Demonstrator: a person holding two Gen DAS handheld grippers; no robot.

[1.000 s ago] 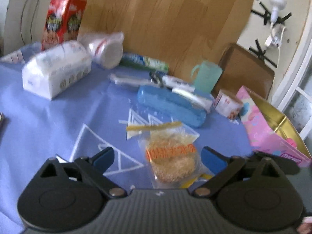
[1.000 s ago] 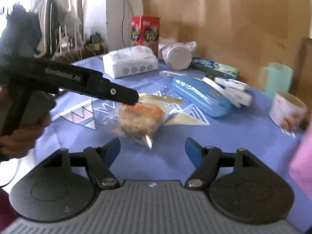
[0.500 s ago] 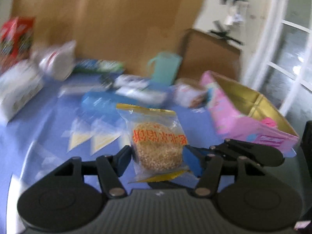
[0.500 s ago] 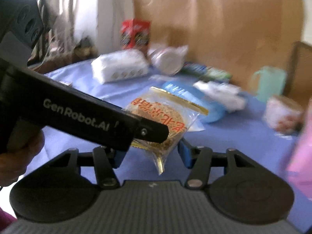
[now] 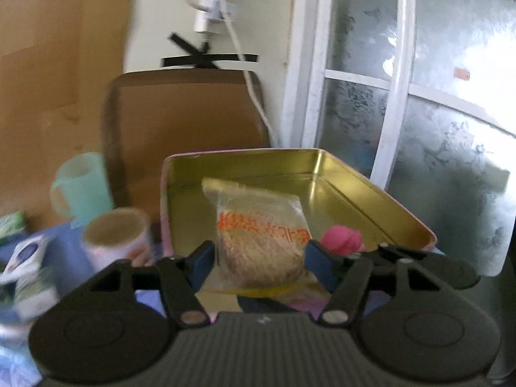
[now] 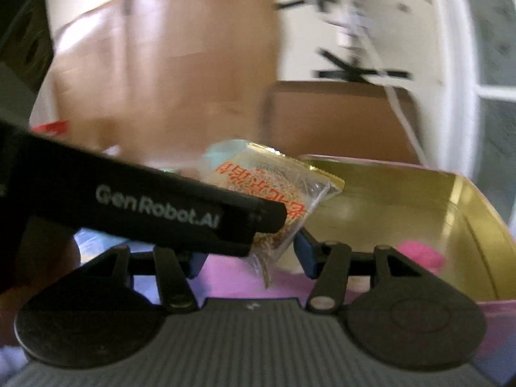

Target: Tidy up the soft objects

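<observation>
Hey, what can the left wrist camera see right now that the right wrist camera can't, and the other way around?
Only the left wrist view shows the mint green mug, the paper cup and the frosted window. Only the right wrist view shows the left gripper from the side, its arm lettered. Both show the bagged scrubber held between the left gripper's fingers, the gold-lined pink tin behind it, and a pink item lying in the tin.

Daylight through frosted window point(image 5: 435, 103); motion blur, fisheye-curved edges.
</observation>
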